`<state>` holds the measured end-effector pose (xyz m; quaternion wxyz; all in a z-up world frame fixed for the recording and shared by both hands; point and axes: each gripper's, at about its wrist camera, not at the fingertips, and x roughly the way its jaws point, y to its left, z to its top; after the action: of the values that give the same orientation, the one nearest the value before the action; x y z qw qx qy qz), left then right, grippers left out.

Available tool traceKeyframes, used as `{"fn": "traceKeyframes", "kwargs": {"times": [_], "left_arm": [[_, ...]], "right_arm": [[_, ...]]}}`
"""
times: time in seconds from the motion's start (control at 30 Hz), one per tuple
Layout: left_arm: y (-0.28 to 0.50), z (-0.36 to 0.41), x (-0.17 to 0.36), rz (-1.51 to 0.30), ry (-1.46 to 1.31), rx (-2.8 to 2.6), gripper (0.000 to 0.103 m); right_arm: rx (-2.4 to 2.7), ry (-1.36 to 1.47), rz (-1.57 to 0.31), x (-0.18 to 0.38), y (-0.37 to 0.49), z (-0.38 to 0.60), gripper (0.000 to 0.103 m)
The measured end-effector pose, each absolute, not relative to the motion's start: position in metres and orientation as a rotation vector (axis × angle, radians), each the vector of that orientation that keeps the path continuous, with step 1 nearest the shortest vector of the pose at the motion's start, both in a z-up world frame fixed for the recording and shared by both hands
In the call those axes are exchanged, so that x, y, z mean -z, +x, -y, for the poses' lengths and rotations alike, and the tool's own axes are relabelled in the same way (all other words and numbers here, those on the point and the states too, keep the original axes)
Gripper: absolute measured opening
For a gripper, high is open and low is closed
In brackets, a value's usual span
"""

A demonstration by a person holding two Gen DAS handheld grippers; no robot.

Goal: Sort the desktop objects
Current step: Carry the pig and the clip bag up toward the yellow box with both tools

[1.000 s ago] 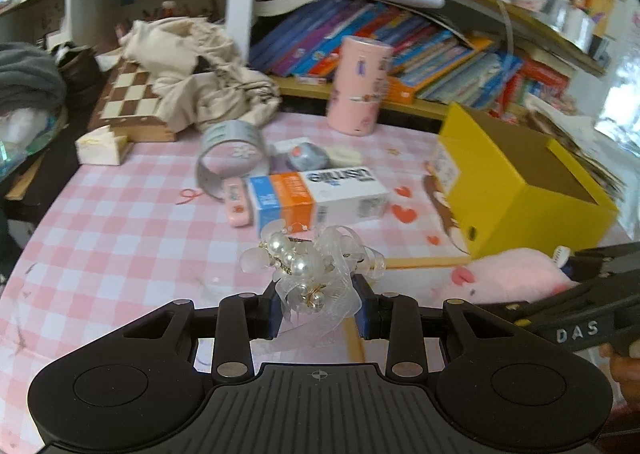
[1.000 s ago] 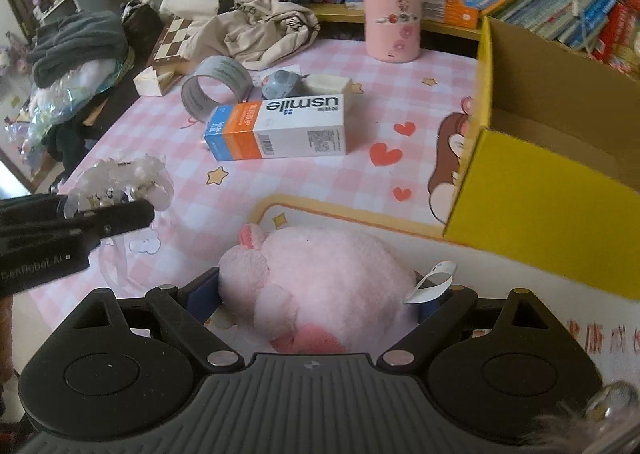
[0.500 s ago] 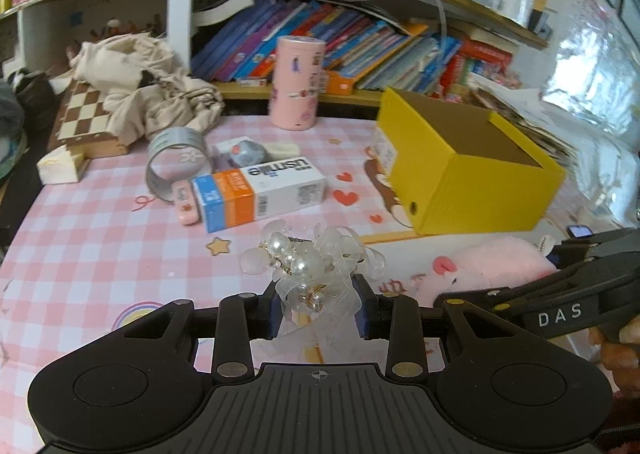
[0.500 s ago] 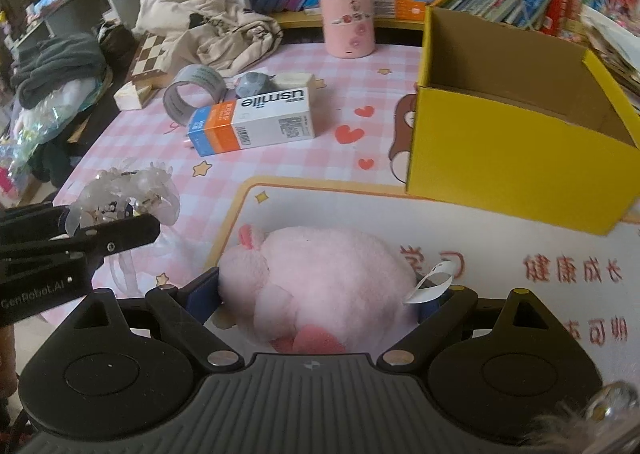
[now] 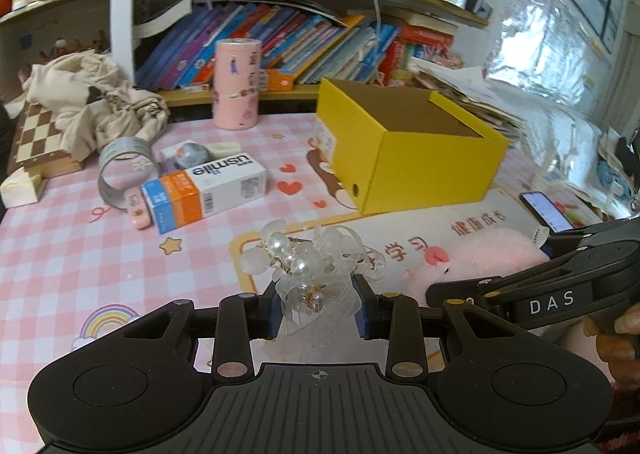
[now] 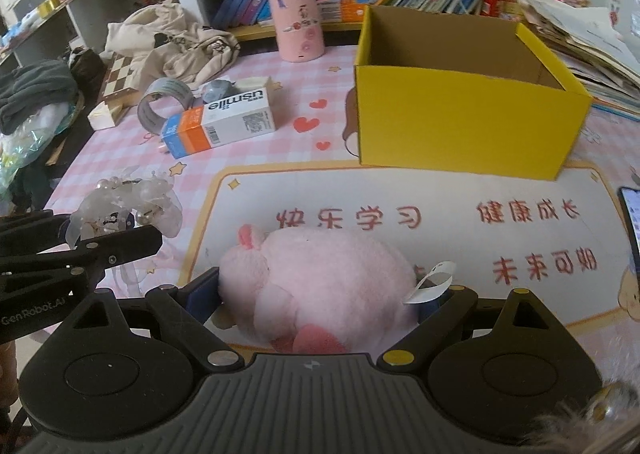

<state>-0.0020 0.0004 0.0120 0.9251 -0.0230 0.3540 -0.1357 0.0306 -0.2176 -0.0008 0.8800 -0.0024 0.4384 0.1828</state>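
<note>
Partly, pink plush toy hides right tongs.

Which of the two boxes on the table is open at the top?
The big yellow box. Its top is open and you can see the brown inside. The white, orange and blue toothbrush box is closed and lies flat on its side.

A pink checked table carries a yellow box at upper right, a pink canister above centre, and a toothpaste carton, tape roll and chessboard at left
</note>
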Motion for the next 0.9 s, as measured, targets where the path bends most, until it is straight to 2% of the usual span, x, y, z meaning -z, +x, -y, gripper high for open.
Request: {"fn": "traceKeyframes", "kwargs": {"times": [0.9], "left_arm": [[0.023, 0.053, -0.009, -0.726, 0.033, 0.475, 0.033]], "right_arm": [[-0.195, 0.081, -0.919, 0.006, 0.024, 0.275, 0.092]]}}
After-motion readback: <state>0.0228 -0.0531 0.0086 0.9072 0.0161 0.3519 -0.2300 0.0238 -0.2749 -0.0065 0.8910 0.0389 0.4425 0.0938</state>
